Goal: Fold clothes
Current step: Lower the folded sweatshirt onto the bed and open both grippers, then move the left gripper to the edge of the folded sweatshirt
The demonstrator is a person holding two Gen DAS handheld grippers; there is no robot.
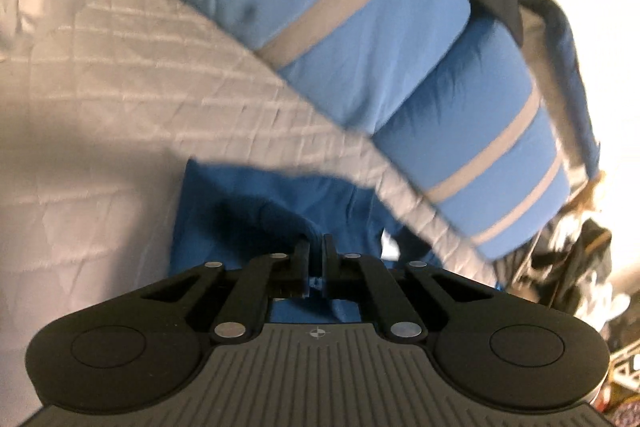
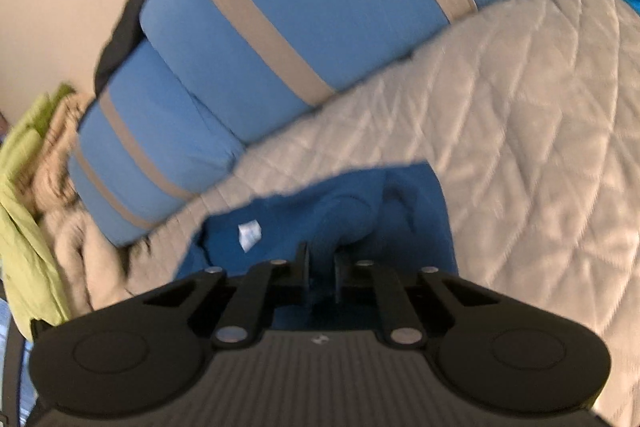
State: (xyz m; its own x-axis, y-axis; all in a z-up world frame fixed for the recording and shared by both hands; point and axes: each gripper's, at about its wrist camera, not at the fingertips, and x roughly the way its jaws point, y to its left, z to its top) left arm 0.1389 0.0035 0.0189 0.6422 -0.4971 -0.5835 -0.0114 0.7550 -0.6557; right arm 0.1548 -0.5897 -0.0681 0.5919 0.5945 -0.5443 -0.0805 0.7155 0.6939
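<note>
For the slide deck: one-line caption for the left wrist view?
Left gripper shut on dark blue garment over quilted bedspread, striped blue pillows behind.

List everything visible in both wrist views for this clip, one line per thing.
blue garment: 1, dark blue, on the quilt, pinched by both grippers
white tag: 1, white, on the garment
striped pillows: 2, blue with grey bands, along the quilt's far edge
quilt: 1, pale grey, under everything
green cloth: 1, lime, left edge of right view
left gripper: black, shut on garment
right gripper: black, shut on garment
</note>
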